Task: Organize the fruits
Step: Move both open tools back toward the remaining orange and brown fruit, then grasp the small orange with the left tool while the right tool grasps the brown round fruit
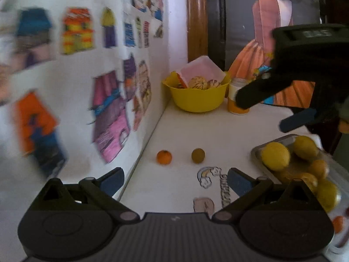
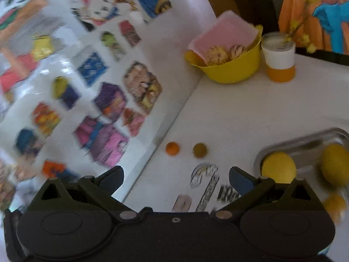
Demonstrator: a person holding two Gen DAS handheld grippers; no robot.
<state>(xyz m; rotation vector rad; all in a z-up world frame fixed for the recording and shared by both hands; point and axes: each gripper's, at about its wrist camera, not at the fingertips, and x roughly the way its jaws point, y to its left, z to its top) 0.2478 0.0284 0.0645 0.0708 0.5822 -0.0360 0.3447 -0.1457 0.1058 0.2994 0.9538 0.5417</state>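
A small orange fruit [image 1: 164, 157] [image 2: 172, 148] and a brownish-green round fruit [image 1: 198, 155] [image 2: 200, 150] lie side by side on the white tabletop near the wall. To the right, a metal tray [image 1: 281, 140] [image 2: 305, 140] holds several yellow lemons [image 1: 276, 156] [image 2: 278, 167] and some orange fruits [image 1: 319, 168]. My left gripper [image 1: 175, 182] is open and empty, hovering short of the two loose fruits. My right gripper [image 2: 176, 180] is open and empty too; in the left wrist view it appears at the upper right [image 1: 264, 111], above the tray.
A yellow bowl [image 1: 197, 100] [image 2: 233, 69] with striped round items and a pink sheet stands at the back by the wall. An orange-and-white cup [image 1: 236, 97] [image 2: 280, 59] stands beside it. The wall on the left [image 1: 87, 65] carries colourful stickers. Stickers also mark the tabletop [image 1: 209, 176].
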